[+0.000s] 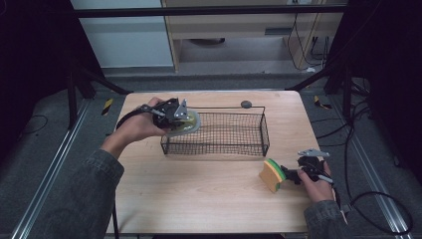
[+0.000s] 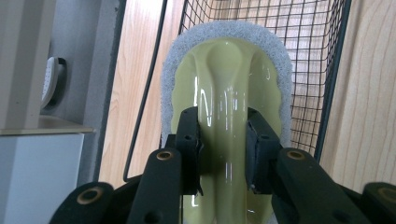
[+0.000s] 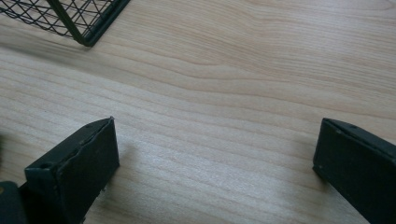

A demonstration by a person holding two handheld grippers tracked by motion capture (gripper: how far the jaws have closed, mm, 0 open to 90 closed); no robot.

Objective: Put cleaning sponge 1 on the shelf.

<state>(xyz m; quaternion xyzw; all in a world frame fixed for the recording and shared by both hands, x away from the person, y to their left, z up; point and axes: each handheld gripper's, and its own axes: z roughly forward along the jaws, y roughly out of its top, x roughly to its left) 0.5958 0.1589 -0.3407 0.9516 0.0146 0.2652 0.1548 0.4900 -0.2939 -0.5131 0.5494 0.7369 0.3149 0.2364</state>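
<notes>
A scrubber [image 2: 229, 70] with a glossy yellow-green handle and a white foam rim is clamped in my left gripper [image 2: 224, 135], whose pads press on the handle's ridge from both sides. In the high view my left gripper [image 1: 181, 117] holds the scrubber [image 1: 191, 123] over the left end of the black wire basket [image 1: 219, 149]. A yellow sponge with a green face [image 1: 272, 175] stands on edge at the table's right front, just left of my right gripper [image 1: 291, 174]. In the right gripper view my right gripper [image 3: 215, 149] is open, with bare wood between its jaws.
The basket's wire wall [image 2: 336, 70] runs behind the scrubber, and one corner [image 3: 88, 28] shows ahead of the right gripper. A small dark round object [image 1: 246, 104] lies behind the basket. The wooden table [image 1: 199, 194] ends at dark floor on all sides.
</notes>
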